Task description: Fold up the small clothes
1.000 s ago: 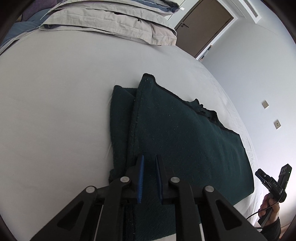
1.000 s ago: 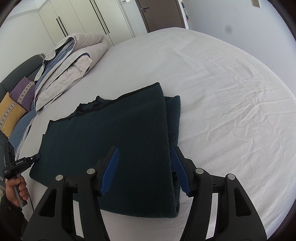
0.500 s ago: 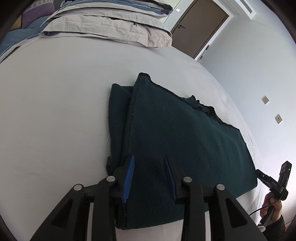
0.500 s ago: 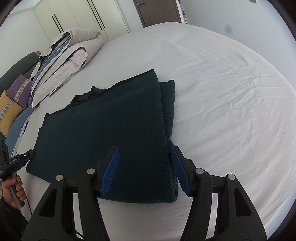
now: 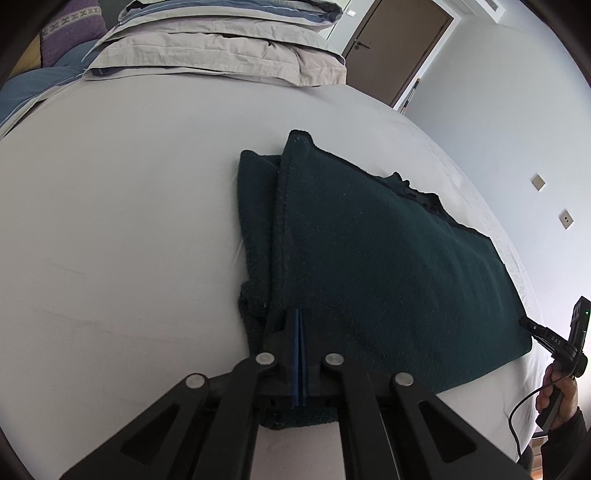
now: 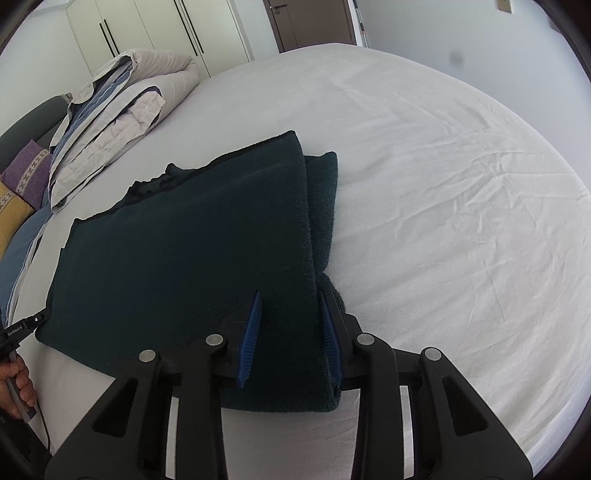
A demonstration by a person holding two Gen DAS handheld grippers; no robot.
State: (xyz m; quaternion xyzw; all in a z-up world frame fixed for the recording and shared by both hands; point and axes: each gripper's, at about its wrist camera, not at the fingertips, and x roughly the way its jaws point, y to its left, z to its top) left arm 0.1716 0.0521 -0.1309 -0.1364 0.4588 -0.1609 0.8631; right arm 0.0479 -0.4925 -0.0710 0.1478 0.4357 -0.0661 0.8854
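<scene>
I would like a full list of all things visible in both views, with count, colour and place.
garment: one, dark green, folded, lying mid-bed
bed sheet: one, white, wrinkled, under the garment
folded duvet: one, beige with blue stripes, far end of the bed
cushions: one purple, one yellow, beside the duvet
wardrobe: white, black handles, behind the bed
door: one, brown, in the far wall
wall sockets: two, beige, on the wall
left claw: black with blue pads, shut at the garment's near edge
right claw: black with blue pads, open over the garment's corner
</scene>
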